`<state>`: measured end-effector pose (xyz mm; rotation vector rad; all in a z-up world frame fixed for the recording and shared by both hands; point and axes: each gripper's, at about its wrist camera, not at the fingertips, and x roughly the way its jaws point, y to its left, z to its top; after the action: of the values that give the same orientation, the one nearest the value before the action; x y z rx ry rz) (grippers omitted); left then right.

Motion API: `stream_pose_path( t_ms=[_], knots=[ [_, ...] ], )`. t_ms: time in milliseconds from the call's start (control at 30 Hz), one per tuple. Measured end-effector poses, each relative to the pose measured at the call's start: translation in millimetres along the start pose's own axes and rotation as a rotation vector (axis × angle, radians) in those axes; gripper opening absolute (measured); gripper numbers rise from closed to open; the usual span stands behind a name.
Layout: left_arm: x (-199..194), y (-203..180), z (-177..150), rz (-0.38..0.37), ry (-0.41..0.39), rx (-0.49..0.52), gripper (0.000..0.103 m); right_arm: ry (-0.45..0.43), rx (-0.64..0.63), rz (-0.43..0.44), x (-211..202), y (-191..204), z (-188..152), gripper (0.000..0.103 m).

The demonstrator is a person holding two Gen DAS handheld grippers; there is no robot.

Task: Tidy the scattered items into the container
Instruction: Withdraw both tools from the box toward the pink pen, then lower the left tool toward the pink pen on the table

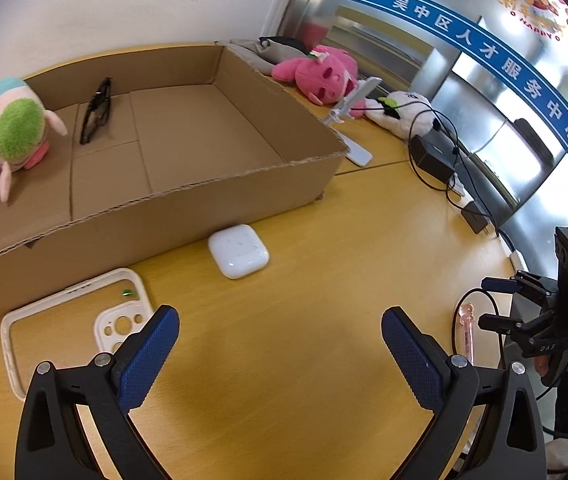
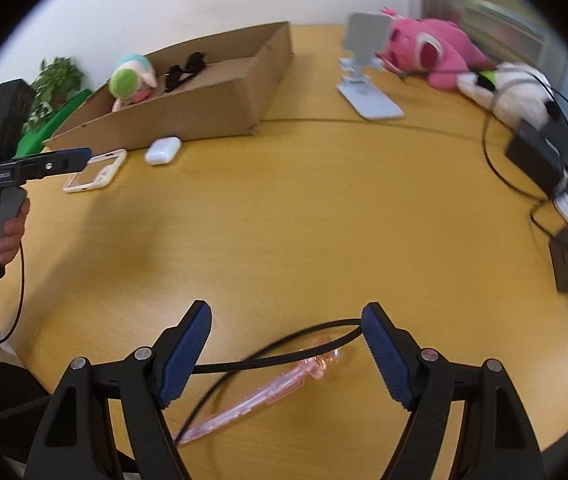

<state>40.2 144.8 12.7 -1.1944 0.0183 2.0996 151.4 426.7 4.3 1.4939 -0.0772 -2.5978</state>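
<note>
Your right gripper [image 2: 284, 344] has its blue pads spread wide apart with nothing clamped — the pink pen [image 2: 260, 396] lies on the wooden table [image 2: 304, 200] right between and just below them, running diagonally toward the lower left. A black cable [image 2: 284, 338] loops across the pen's top end, and the pen's lower tip slips behind your left finger's frame, so you can't see where it ends.

Your left gripper [image 1: 280, 356] is wide apart too, holding nothing, pointed at bare tabletop. The white earbuds case [image 1: 238, 250] sits ahead of it, just in front of the cardboard box [image 1: 164, 216]. The white phone case [image 1: 76, 316] lies to the left, near the box wall — its lower corner is hidden behind your left finger [image 1: 148, 360].

Inside the box you've got a plush toy [image 1: 14, 130] with a green patch against the left wall and black sunglasses [image 1: 96, 110] beside it.

Right wrist view is blurry toward the edges, so the pink plush [image 2: 436, 52], white plush [image 2: 512, 92] and phone stand [image 2: 364, 60] at the back look soft.
</note>
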Motion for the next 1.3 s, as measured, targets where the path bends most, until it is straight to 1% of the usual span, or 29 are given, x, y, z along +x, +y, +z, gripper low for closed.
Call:
stream_pose_path(
  t_ms=[100, 200, 233, 267, 333, 367, 400, 433, 533, 633, 767, 867, 933, 1000, 1033, 1067, 1100, 1133, 1167, 1233, 1300],
  knots=[
    [4.4, -8.6, -1.2, -0.016, 0.013, 0.023, 0.103, -0.003, 0.127, -0.007, -2.6, -18.2, -14.3, 0.078],
    [9.0, -12.8, -1.9, -0.030, 0.025, 0.034, 0.103, 0.012, 0.222, 0.014, -4.3, -34.7, -32.1, 0.076],
    [11.3, -13.4, -2.1, -0.033, 0.031, 0.033, 0.103, 0.027, 0.242, 0.022, -2.2, -37.2, -37.2, 0.071],
    [13.5, -13.5, -2.2, -0.036, 0.035, 0.031, 0.103, 0.048, 0.261, 0.034, 1.5, -38.2, -42.6, 0.061],
    [17.3, -14.9, -2.2, -0.043, 0.040, 0.029, 0.103, 0.072, 0.264, 0.046, 9.6, -33.0, -46.9, 0.050],
    [18.5, -15.3, -2.3, -0.047, 0.044, 0.028, 0.103, 0.064, 0.251, 0.059, 10.7, -27.6, -45.7, 0.037],
    [19.4, -16.1, -2.3, -0.049, 0.046, 0.030, 0.103, 0.065, 0.246, 0.084, 13.3, -23.6, -43.1, 0.030],
    [19.8, -17.0, -2.6, -0.051, 0.048, 0.035, 0.103, 0.070, 0.241, 0.102, 17.6, -19.5, -40.7, 0.018],
    [18.3, -15.5, -3.4, -0.049, 0.044, 0.036, 0.103, 0.048, 0.219, 0.145, 28.5, -6.9, -28.8, 0.018],
    [13.8, -7.0, -3.5, -0.041, 0.031, 0.011, 0.103, 0.023, 0.158, 0.180, 45.7, 11.6, -6.0, 0.018],
    [1.9, 11.0, -3.4, -0.017, -0.003, -0.038, 0.103, -0.010, -0.019, 0.171, 71.5, 54.7, 42.8, 0.018],
    [-11.7, 27.5, -6.2, 0.008, -0.030, -0.073, 0.103, -0.087, -0.181, 0.210, 68.5, 93.9, 80.0, 0.018],
    [-20.7, 40.9, -10.3, 0.027, -0.048, -0.105, 0.103, -0.135, -0.291, 0.223, 59.5, 118.8, 95.4, 0.019],
    [-26.5, 51.8, -14.2, 0.040, -0.059, -0.133, 0.103, -0.164, -0.385, 0.238, 50.0, 137.9, 103.4, 0.025],
    [-29.2, 57.8, -16.5, 0.044, -0.064, -0.151, 0.103, -0.178, -0.421, 0.250, 43.7, 145.3, 105.0, 0.029],
    [-31.4, 62.8, -18.4, 0.047, -0.067, -0.164, 0.103, -0.191, -0.451, 0.274, 34.9, 151.6, 105.0, 0.034],
    [-33.1, 66.7, -19.9, 0.050, -0.070, -0.172, 0.103, -0.200, -0.474, 0.304, 26.0, 156.2, 103.8, 0.036],
    [-34.6, 69.8, -21.2, 0.053, -0.074, -0.179, 0.103, -0.207, -0.499, 0.341, 14.9, 160.1, 100.6, 0.042],
    [-35.0, 71.4, -22.0, 0.052, -0.078, -0.184, 0.103, -0.207, -0.527, 0.383, 3.2, 165.0, 96.5, 0.051],
    [-34.8, 73.5, -21.9, 0.043, -0.084, -0.192, 0.103, -0.183, -0.609, 0.446, -17.4, 179.0, 84.3, 0.061],
    [-31.5, 72.1, -20.7, 0.023, -0.083, -0.191, 0.103, -0.124, -0.702, 0.453, -26.6, 191.6, 69.7, 0.062]
  ],
)
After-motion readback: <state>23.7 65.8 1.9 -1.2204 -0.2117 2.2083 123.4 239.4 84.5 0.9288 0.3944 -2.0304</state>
